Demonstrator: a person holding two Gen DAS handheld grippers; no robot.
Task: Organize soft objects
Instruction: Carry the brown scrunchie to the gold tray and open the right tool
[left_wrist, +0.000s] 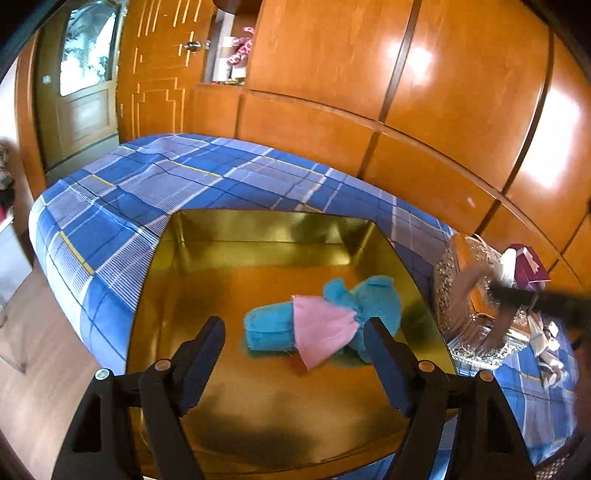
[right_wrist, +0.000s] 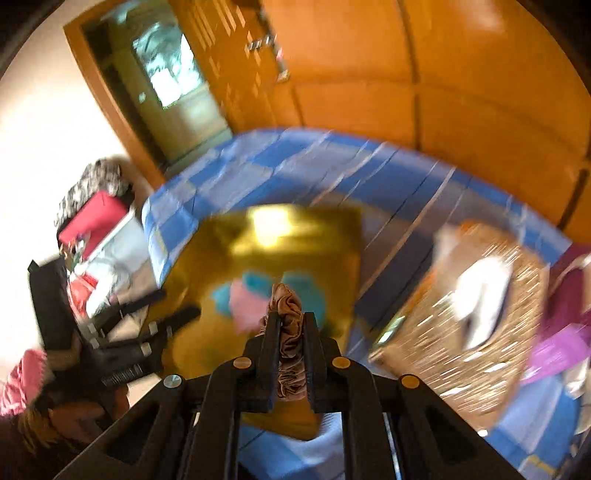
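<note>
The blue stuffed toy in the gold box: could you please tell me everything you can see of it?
The blue stuffed toy looks like fuzzy teal plush, with a rolled, towel-like body and rounded, ear-like lobes at one end. A pink cloth, shaped like a small skirt, wraps its middle. It lies on its side on the shiny floor of the open gold box, toward the right wall. The left hand-held gripper is open in front of it, not touching it.

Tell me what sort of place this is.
Most likely a bedroom: a bed under a blue plaid sheet, a glossy wooden wardrobe wall behind it, and a panelled door at the far left.
</note>
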